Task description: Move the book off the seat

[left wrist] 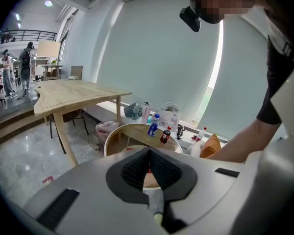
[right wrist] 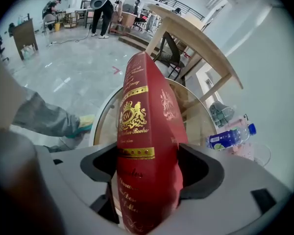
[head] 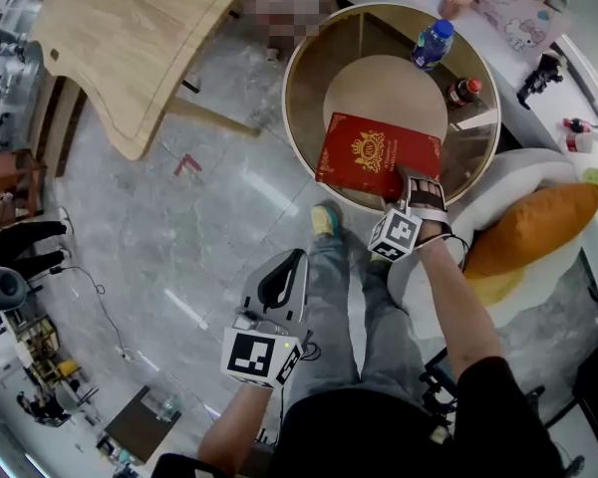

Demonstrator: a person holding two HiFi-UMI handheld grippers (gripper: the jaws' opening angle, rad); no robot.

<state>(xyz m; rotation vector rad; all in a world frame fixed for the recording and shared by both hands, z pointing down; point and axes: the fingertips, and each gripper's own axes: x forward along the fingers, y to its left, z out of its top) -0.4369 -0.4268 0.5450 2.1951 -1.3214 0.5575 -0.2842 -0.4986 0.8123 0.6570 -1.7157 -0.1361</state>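
Seen from over the person's head, the red book (head: pixel 377 154) lies on the round glass worktop (head: pixel 291 98), at the edge nearest the person. It is clear of the white seat (head: pixel 498 182) and its orange cushion (head: pixel 533 229), which sit just beside that worktop. The right hand-held gripper (head: pixel 419 182) is at the book's near corner, tipped steeply down, I'd guess so the book lands flat rather than drops. The left hand-held gripper (head: pixel 297 259) hangs idle over the glossy grey floor (head: pixel 179 227), apart from the worktop. A blue bottle (head: pixel 432 44) stands across the worktop from the book. In the left gripper view the dark pads meet with nothing between them. Beyond them are the worktop, a pale wooden table (left wrist: pixel 73 89) beside it and a wide window blind (left wrist: pixel 157 53) behind. In the right gripper view the jaws stand wide with the book's gilt spine between them. The pads flank the covers without seeming to pinch, so I take it for a release.
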